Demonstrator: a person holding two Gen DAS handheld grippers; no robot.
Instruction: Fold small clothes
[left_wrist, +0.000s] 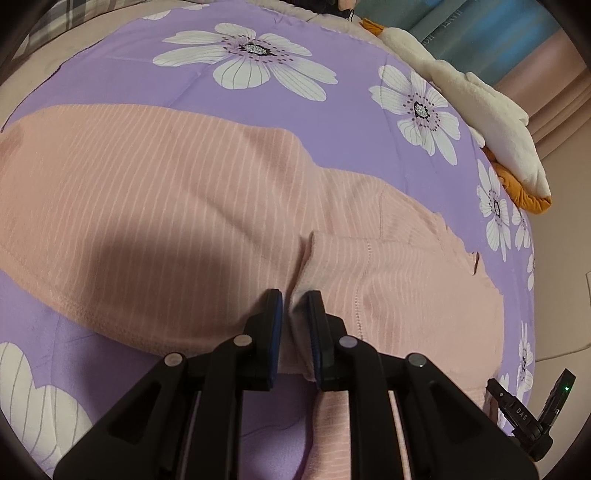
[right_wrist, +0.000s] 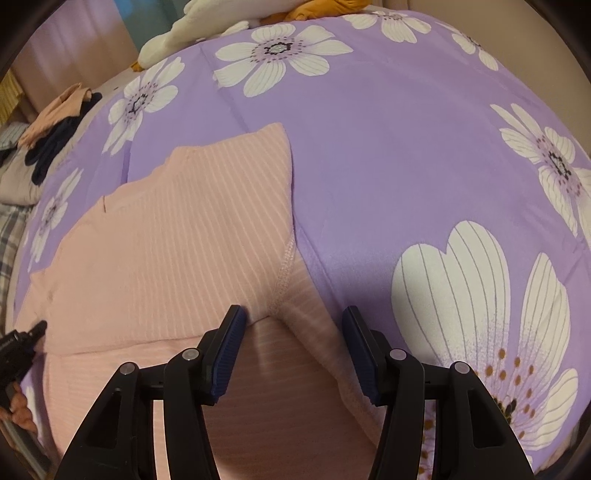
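Purple bedspread (left_wrist: 332, 122) carries pink garment (left_wrist: 166, 206), pinched by left claw (left_wrist: 297, 314).

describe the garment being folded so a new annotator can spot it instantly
On the purple bedspread printed with big white flowers, it is the pink ribbed knit garment with thin pale stripes, spread flat in front of both grippers. Nothing else on the spread is pink and striped; the white-and-orange plush toy lies at the far edge.
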